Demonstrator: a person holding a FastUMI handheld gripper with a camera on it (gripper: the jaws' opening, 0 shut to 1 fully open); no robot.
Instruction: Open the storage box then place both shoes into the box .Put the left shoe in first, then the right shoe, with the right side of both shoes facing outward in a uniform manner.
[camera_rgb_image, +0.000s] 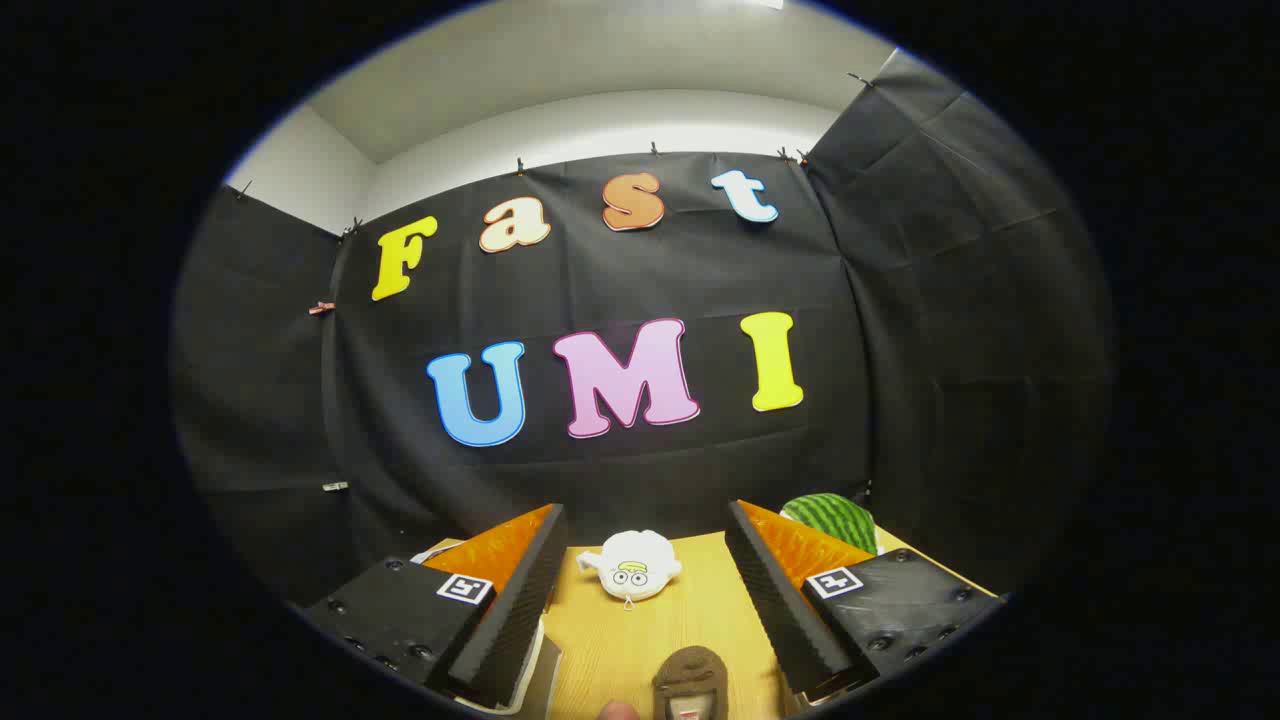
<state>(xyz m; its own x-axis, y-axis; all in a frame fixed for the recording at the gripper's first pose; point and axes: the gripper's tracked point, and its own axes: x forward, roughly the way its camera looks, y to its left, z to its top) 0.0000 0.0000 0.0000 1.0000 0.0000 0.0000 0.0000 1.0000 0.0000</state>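
The tool (640, 580) is hovering high above the pale wooden counter (700, 610), its two fingers spread wide apart and gripping nothing. Between them, right at the near edge, a brown shoe with a dark rounded opening (690, 685) is peeking into sight; which shoe of the pair it is, I cannot tell from here. Something pale is poking in just left of it, too little of it to name. By the left finger, low down, a pale-rimmed object (530, 675) is showing at the counter's near side, possibly the storage box, but too little is visible to be sure.

Further out, between the fingers and beyond them, a white plush toy with a cartoon face (632, 565) is sitting on the counter near the cloth wall. Far right, behind the right finger, a green striped watermelon-shaped ball (832, 518) is resting.

Judging by this, the opening step is not yet begun. Doing it well means tipping the tool downward first, bringing the box fully into sight, finding the lid's edge, and only then closing in, keeping clear of the shoe below.
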